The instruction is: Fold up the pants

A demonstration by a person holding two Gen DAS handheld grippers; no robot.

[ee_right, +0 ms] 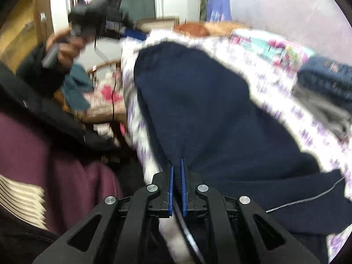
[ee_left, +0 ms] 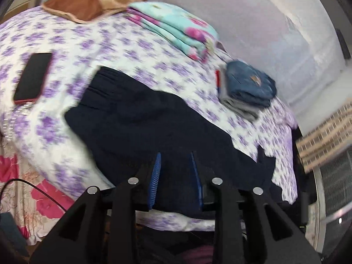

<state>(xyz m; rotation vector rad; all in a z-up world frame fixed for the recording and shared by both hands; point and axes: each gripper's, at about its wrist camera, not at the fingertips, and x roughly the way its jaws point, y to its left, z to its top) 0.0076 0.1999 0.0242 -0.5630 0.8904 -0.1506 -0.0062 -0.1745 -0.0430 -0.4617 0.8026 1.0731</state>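
Dark navy pants [ee_left: 154, 123] lie spread on a bed with a white sheet printed with purple flowers [ee_left: 72, 44]. My left gripper [ee_left: 176, 155] is open, its blue-padded fingers apart just above the near part of the pants. In the right wrist view the pants [ee_right: 209, 110] fill the middle. My right gripper [ee_right: 176, 161] is shut on a fold of the pants' fabric near the bed's left edge. The other hand-held gripper [ee_right: 92, 15] shows raised at the upper left, blurred.
A black phone [ee_left: 33, 77] lies on the sheet at left. Folded jeans on grey clothes [ee_left: 248, 88], a folded turquoise floral blanket [ee_left: 176, 28] and a brown pillow [ee_left: 88, 2] sit further back. A wall runs along the right.
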